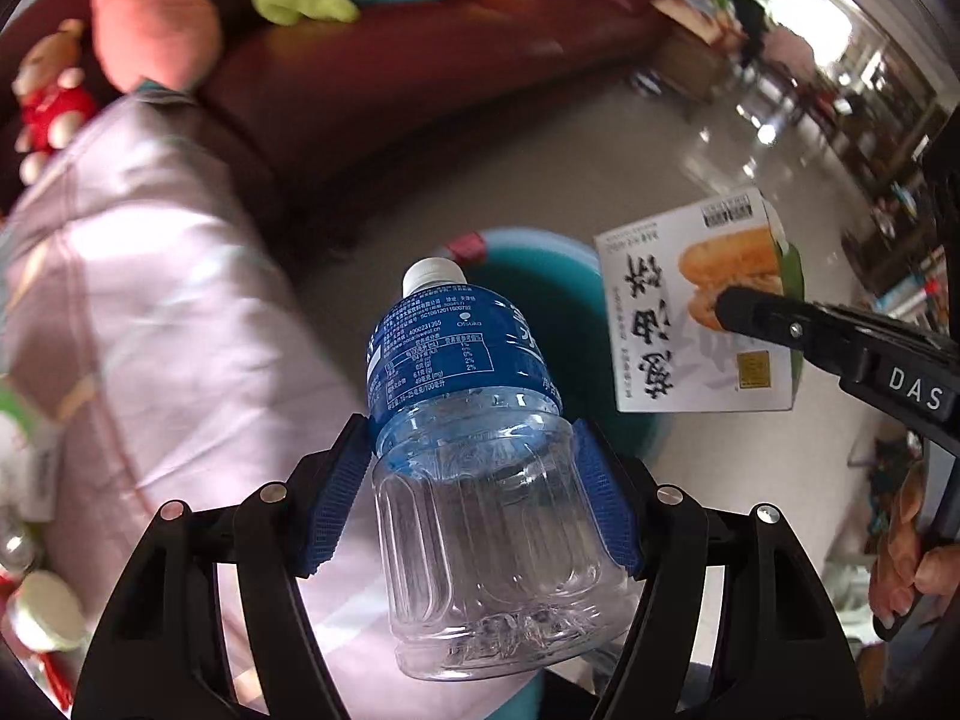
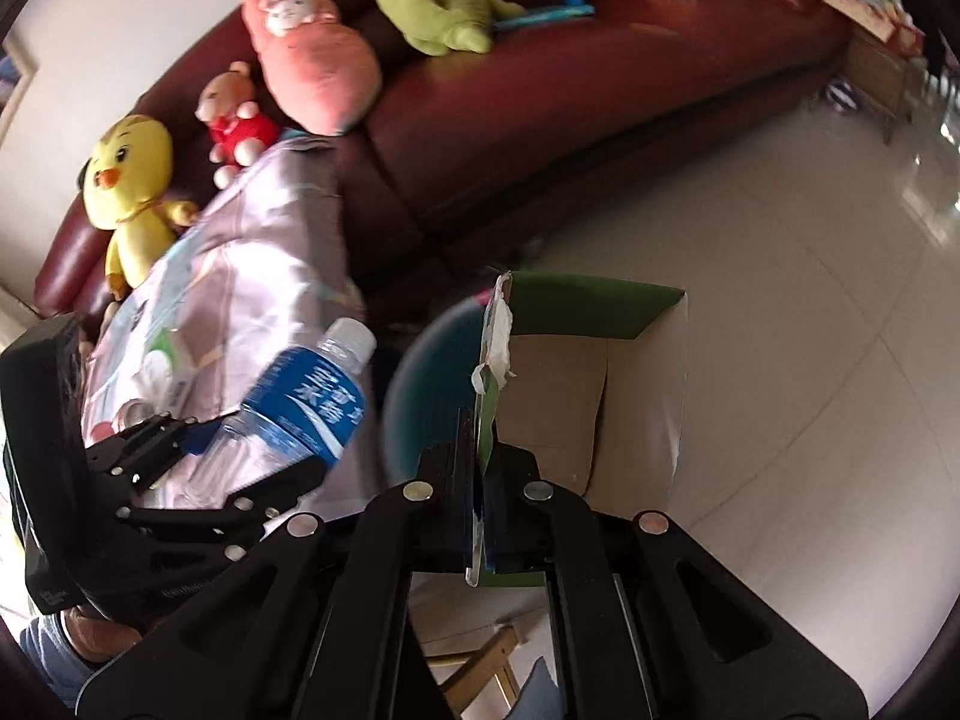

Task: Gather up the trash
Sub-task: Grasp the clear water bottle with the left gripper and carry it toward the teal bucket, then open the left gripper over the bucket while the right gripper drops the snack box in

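My left gripper (image 1: 474, 468) is shut on a clear plastic bottle (image 1: 480, 480) with a blue label and white cap, its blue pads pressing the bottle's sides. The same bottle (image 2: 300, 402) shows at the left of the right wrist view, held by that gripper (image 2: 240, 468). My right gripper (image 2: 480, 480) is shut on the torn wall of an open cardboard food box (image 2: 594, 396). In the left wrist view the box (image 1: 696, 306) hangs from the right gripper's fingers (image 1: 774, 318). A teal bin (image 1: 540, 276) stands on the floor below both items; its rim (image 2: 414, 372) shows behind the box.
A dark red sofa (image 2: 540, 102) runs along the back with plush toys (image 2: 126, 180) and a pink cushion (image 2: 306, 66). A pale quilt (image 1: 150, 312) lies at the left. Glossy tiled floor (image 2: 810, 300) spreads to the right. A person's hand (image 1: 912, 564) grips the right tool.
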Motion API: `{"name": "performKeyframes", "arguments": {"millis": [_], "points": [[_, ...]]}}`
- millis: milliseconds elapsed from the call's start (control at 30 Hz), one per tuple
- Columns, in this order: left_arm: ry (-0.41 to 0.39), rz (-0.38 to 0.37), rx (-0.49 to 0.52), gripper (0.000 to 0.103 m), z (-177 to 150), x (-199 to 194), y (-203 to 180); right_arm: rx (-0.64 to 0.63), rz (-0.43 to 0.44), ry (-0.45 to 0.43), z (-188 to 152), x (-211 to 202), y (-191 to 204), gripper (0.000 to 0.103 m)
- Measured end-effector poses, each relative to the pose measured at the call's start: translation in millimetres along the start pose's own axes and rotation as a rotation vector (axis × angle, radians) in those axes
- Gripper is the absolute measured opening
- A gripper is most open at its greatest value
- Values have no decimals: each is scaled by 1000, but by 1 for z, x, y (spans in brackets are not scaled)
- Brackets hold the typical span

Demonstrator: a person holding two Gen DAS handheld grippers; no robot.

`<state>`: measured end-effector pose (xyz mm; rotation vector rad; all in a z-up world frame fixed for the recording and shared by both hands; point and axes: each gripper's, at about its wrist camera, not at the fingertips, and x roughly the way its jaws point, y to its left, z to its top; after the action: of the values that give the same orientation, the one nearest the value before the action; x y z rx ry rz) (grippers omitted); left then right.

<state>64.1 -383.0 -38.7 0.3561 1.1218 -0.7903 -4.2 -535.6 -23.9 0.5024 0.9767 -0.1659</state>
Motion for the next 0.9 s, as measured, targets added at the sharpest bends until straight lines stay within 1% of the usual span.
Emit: {"name": "performKeyframes", "arguments": {"millis": [167, 233, 300, 367, 400, 433, 700, 733, 767, 833, 900], "points": [[79, -16, 26, 70, 8, 39, -15, 22, -7, 44, 3, 22, -20, 2], [116, -9, 38, 71, 14, 55, -18, 27, -5, 68, 4, 32, -22, 2], [129, 8, 48, 71, 18, 64, -20, 31, -2, 90, 5, 41, -23, 2], [134, 20, 57, 77, 18, 70, -21, 32, -2, 107, 4, 49, -24, 2], [136, 23, 56, 80, 18, 72, -21, 34, -2, 114, 5, 53, -25, 2], [138, 24, 53, 81, 15, 72, -18, 36, -2, 119, 5, 55, -25, 2], [151, 19, 13, 81, 11, 71, 2, 44, 1, 162, 6, 67, -27, 4], [150, 15, 6, 81, 9, 69, 4, 46, 3, 169, 5, 68, -27, 6], [146, 13, 1, 81, 9, 67, 5, 48, 6, 177, 5, 70, -26, 6], [137, 18, -1, 86, 9, 66, 8, 51, 10, 187, 4, 70, -27, 8], [130, 21, -7, 87, 7, 62, 12, 51, 9, 196, 3, 72, -24, 14]]}}
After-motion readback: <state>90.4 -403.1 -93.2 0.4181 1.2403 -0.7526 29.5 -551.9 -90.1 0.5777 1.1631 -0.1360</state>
